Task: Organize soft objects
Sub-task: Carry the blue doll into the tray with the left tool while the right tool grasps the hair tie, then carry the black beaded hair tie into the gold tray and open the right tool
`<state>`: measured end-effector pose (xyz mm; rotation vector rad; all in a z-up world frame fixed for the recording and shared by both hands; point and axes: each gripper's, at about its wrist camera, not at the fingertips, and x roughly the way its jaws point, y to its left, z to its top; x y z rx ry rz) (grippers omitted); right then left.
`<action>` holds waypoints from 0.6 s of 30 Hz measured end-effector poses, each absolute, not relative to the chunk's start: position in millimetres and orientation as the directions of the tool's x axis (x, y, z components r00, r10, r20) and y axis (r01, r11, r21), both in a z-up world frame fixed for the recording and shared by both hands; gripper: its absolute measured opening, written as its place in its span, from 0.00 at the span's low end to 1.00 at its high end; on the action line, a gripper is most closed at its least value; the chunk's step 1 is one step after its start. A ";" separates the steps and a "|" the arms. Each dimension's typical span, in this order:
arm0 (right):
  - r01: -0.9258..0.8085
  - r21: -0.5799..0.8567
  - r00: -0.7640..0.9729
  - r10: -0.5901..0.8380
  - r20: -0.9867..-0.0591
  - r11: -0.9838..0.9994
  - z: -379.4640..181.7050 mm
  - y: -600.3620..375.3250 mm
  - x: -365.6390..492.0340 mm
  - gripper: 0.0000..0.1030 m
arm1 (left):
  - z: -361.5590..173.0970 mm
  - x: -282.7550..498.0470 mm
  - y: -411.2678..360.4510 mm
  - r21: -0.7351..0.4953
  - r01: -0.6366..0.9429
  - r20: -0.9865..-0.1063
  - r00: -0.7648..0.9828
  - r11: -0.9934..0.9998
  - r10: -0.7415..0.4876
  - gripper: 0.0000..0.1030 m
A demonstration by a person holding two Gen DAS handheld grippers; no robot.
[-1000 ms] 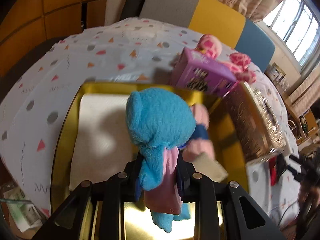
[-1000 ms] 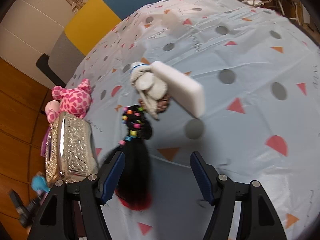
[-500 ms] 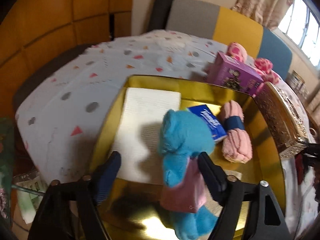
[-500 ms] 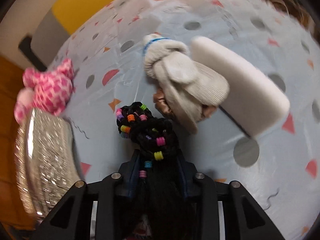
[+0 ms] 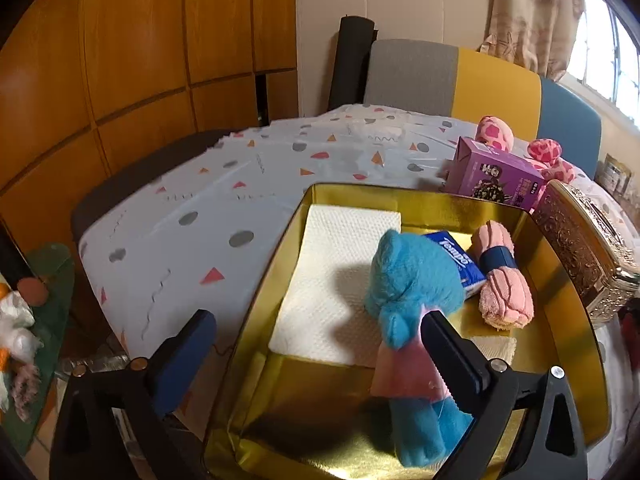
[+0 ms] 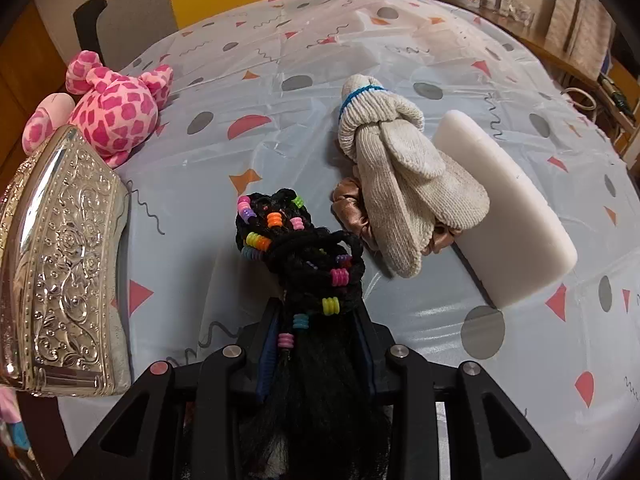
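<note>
A blue plush toy (image 5: pixel 416 292) in a pink dress lies in the gold tray (image 5: pixel 400 196), on a white paper towel (image 5: pixel 340 264). A tissue pack (image 5: pixel 460 256) and a pink rolled cloth (image 5: pixel 504 280) lie beside it. My left gripper (image 5: pixel 320 344) is open above the tray's near left edge, apart from the toy. My right gripper (image 6: pixel 316 316) is shut on a black braided hairpiece with coloured beads (image 6: pixel 300 248), held just over the table. Beige knotted socks (image 6: pixel 396 176), a brown scrunchie (image 6: pixel 352 212) and a white sponge (image 6: pixel 504 208) lie right of it.
An ornate silver box (image 6: pixel 60 264) stands left of the hairpiece; it also shows right of the tray (image 5: pixel 580 248). A pink spotted plush (image 6: pixel 116 108) lies behind it. A purple carton (image 5: pixel 492 176) stands behind the tray. Chairs ring the dotted tablecloth (image 5: pixel 224 200).
My left gripper opened, let go of the blue plush in the tray and drew back. My right gripper moved in and shut on the black hairpiece.
</note>
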<state>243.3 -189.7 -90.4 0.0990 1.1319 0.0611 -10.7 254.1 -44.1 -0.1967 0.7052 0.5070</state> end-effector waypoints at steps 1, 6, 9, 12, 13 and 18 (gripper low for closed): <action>0.011 0.108 0.426 0.094 -0.900 0.994 -90.2 -189.7 243.3 0.32 | -46.4 -12.2 256.0 -0.021 -0.505 -0.670 0.648 0.863 0.362 1.00; 0.027 0.064 0.421 0.047 -0.906 0.998 -88.3 -182.8 247.6 0.31 | -51.0 -18.9 260.3 -0.050 -0.527 -0.687 0.635 0.849 0.354 1.00; 0.045 0.062 0.411 0.038 -0.911 0.997 -88.4 -181.4 251.7 0.31 | -49.9 -23.0 262.4 -0.044 -0.542 -0.688 0.625 0.839 0.368 1.00; 0.058 0.049 0.388 0.023 -0.921 0.997 -87.4 -180.3 254.4 0.31 | -46.5 -26.9 264.0 -0.060 -0.540 -0.686 0.634 0.839 0.359 1.00; 0.064 0.047 0.378 0.020 -0.926 0.997 -86.9 -180.1 256.5 0.31 | -45.4 -27.8 263.8 -0.057 -0.542 -0.685 0.633 0.838 0.362 1.00; 0.092 0.100 0.343 0.062 -0.937 0.991 -80.6 -180.4 268.3 0.22 | -40.8 -32.7 261.6 -0.057 -0.538 -0.669 0.645 0.841 0.368 1.00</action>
